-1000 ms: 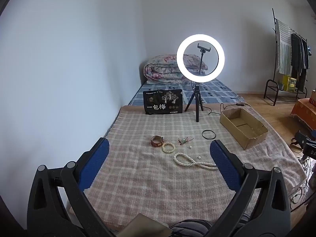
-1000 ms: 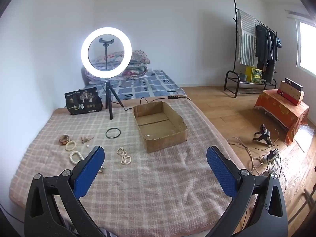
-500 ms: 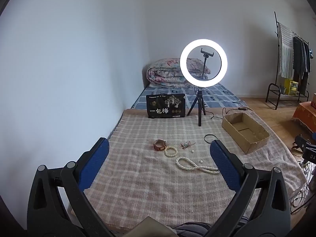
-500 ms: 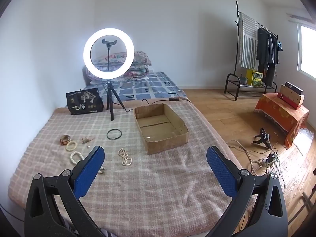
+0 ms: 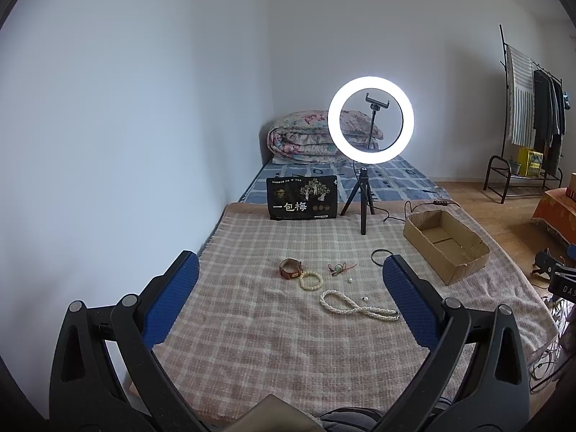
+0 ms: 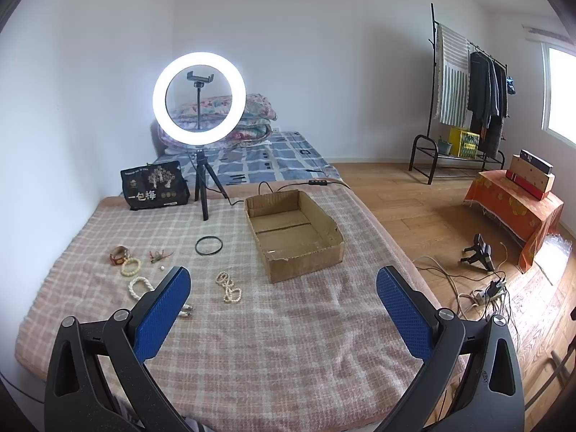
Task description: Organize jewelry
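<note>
Plaid blanket [image 6: 288, 342] covers bed. Cardboard box [image 6: 293, 232] w/ nothing inside, 12 o'clock of right gripper [image 6: 282, 307]. Pearl necklace [image 5: 354, 304], bead bracelet [image 5: 310, 281], black ring [image 6: 208, 244] lie loose at 11. Left gripper [image 5: 289, 297] & right both released, holding nothing.

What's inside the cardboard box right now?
The cardboard box looks empty: only bare flaps show on its floor. The strip behind its near wall is hidden, so a small piece there can't be ruled out.
</note>
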Demonstrator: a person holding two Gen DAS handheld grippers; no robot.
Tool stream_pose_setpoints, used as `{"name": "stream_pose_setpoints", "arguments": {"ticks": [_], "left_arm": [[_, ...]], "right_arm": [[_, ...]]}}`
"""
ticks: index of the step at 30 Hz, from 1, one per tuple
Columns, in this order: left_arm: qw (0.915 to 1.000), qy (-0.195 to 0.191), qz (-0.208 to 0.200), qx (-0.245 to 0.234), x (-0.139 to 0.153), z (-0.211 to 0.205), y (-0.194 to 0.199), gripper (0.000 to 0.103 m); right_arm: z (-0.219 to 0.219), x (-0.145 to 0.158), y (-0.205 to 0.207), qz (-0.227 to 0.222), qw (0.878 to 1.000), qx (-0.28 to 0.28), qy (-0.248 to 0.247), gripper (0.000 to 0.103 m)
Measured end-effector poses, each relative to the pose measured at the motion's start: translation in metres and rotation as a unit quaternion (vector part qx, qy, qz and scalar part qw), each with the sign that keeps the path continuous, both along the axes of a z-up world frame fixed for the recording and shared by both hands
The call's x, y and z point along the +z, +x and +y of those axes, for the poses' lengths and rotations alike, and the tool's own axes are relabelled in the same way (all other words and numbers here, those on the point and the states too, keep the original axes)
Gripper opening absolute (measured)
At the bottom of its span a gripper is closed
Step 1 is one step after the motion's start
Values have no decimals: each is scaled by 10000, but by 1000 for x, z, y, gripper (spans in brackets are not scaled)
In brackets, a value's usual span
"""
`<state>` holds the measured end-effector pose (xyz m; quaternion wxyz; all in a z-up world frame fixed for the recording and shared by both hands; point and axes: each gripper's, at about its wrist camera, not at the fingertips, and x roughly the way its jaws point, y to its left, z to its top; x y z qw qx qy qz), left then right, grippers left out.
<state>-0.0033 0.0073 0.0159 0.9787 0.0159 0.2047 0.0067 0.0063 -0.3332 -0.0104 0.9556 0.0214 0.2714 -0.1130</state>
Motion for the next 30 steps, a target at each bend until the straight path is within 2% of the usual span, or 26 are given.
{"name": "stream_pose_setpoints", "arguments": {"ticks": [30], "left_arm": [[10000, 2, 2, -15, -2, -1, -1, 103]], "right_arm": [[3, -2, 1, 50, 10000, 38, -10, 103]]}}
